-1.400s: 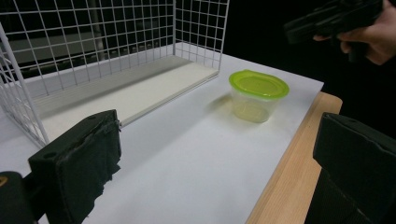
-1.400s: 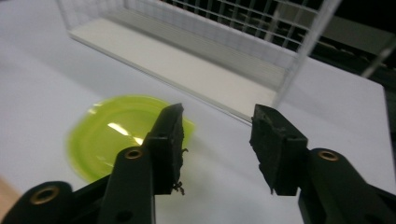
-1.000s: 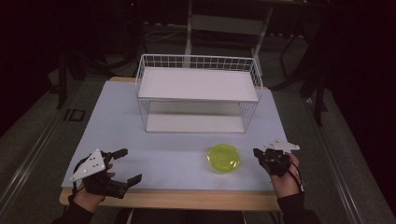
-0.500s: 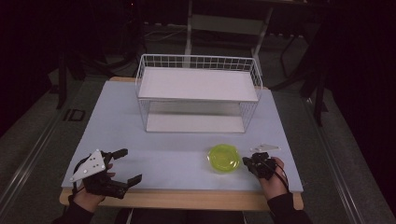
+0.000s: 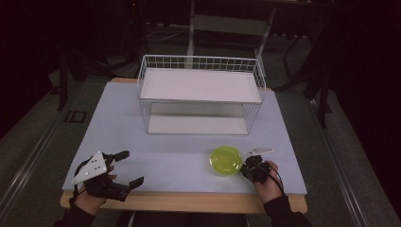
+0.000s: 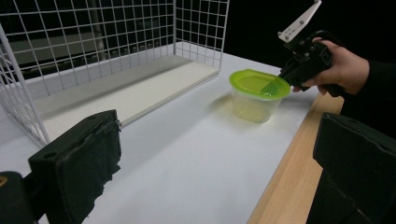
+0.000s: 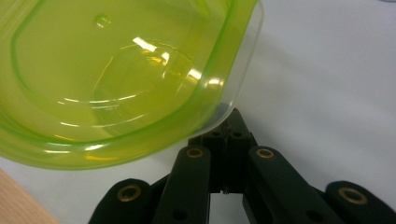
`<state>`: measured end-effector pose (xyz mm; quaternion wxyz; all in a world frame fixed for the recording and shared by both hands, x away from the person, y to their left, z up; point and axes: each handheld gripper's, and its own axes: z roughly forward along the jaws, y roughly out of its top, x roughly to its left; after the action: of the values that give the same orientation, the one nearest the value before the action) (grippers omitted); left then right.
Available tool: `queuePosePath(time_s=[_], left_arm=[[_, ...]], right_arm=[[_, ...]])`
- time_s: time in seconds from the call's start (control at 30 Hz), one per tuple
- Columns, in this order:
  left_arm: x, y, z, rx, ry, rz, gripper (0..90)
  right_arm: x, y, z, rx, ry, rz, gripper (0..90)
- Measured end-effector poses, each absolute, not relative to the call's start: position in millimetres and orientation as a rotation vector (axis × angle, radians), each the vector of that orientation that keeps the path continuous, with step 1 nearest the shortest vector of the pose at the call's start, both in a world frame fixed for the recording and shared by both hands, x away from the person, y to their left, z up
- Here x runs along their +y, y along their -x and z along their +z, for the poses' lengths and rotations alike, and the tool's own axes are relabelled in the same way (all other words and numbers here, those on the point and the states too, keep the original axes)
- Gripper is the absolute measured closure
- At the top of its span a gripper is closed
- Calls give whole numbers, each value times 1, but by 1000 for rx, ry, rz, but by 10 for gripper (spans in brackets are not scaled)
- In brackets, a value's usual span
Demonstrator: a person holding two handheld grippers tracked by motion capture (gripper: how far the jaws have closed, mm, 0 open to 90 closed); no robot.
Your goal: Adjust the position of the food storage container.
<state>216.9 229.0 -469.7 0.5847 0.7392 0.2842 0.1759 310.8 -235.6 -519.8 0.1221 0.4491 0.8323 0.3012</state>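
Note:
A small clear container with a yellow-green lid (image 5: 226, 161) (image 6: 258, 93) (image 7: 116, 79) stands on the white table near the front right. My right gripper (image 5: 247, 166) (image 6: 286, 76) (image 7: 229, 125) is at the container's right edge. Its jaws are pressed together, with the tips tucked under the lid's rim and partly hidden by it. At the front left my left gripper (image 5: 132, 166) (image 6: 219, 177) rests low over the table, jaws wide apart and nothing between them, far from the container.
A white wire rack (image 5: 201, 85) (image 6: 93, 46) with an upper shelf and a lower board stands at the table's middle back. The table's wooden front edge (image 5: 189, 201) runs just in front of both hands.
My right gripper has moved left across the table to the container's right edge and now touches its rim. The left gripper and the container have stayed put.

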Motion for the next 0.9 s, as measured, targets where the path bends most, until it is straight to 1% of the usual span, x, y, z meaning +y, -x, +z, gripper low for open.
queuePosePath(time_s=[0.2, 0.9], left_arm=[[229, -217, -470, 662, -1728, 414, 20], [228, -216, -469, 654, -1733, 411, 19]], right_arm=[[-229, -310, -521, 2447, -1310, 877, 899], [-167, -315, -522, 2542, -1179, 901, 898]])
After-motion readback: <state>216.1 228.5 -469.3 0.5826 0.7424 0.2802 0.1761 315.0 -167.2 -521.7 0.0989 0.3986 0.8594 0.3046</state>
